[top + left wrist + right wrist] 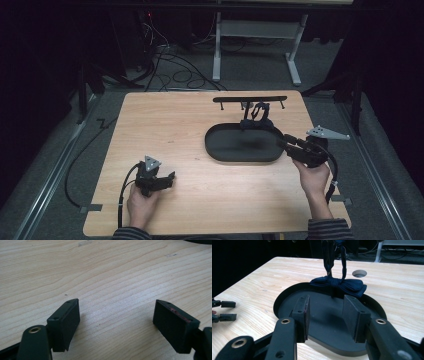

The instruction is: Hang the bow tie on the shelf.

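A black oval tray (pixel 240 146) lies right of centre on the wooden table (pixel 165 130). A dark blue bow tie (pixel 256 120) rests at the tray's far rim, and its strap hangs from a black bar rack (pixel 250 99) behind it. My right gripper (pixel 281 141) is over the tray's right end. In the right gripper view it (pixel 327 303) stands open above the tray (pixel 287 298), a short way from the bow tie (pixel 339 285), with nothing between the fingers. My left gripper (pixel 169 181) is low at the front left; it (pixel 116 322) is open over bare wood.
A round hole (pixel 359 273) in the tabletop lies behind the bow tie. My left gripper (pixel 223 310) shows at the left edge of the right gripper view. Cables (pixel 175 75) and a white desk frame (pixel 255 30) are on the floor beyond the table.
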Demonstrator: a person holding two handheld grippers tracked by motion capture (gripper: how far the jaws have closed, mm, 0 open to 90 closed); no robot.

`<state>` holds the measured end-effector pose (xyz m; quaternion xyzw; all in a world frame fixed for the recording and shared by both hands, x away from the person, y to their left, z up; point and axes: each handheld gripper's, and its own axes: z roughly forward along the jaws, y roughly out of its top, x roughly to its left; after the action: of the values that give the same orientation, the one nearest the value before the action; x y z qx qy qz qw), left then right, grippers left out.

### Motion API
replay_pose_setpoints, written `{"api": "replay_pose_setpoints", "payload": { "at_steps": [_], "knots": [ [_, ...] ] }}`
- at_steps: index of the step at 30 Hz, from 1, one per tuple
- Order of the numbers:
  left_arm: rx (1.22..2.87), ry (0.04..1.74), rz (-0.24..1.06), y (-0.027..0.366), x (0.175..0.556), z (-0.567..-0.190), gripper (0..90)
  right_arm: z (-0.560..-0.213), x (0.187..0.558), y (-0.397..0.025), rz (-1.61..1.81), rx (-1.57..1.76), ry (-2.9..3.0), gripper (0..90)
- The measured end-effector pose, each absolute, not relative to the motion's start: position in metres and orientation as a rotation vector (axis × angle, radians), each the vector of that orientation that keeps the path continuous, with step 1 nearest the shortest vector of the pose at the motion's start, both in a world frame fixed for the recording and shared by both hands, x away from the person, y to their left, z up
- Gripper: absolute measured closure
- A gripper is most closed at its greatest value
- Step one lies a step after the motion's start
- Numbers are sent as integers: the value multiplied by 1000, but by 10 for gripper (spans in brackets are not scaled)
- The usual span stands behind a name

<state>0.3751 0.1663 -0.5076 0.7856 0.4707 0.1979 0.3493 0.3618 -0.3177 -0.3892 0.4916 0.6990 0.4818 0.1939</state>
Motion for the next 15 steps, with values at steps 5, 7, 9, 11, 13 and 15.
{"api": "replay_pose_setpoints", "payload": {
  "at_steps": [5, 7, 9, 11, 13, 15],
  "knots": [
    [2035, 1220, 513, 166, 375, -508, 220, -392, 355, -318, 1365, 1380, 1960, 589],
    [2035, 1220, 513, 166, 375, -508, 220, -393, 353, -318, 1372, 1380, 1959, 587],
    [2036, 1220, 513, 166, 375, -508, 220, -394, 351, -318, 1382, 1382, 1961, 583],
    [2036, 1220, 513, 166, 375, -508, 220, -396, 349, -318, 1389, 1378, 1963, 582],
    [2035, 1220, 513, 166, 375, -508, 220, -398, 348, -317, 1397, 1383, 1967, 580],
    [2035, 1220, 513, 166, 375, -508, 220, -401, 347, -316, 1405, 1386, 1974, 581]
  ]
}}
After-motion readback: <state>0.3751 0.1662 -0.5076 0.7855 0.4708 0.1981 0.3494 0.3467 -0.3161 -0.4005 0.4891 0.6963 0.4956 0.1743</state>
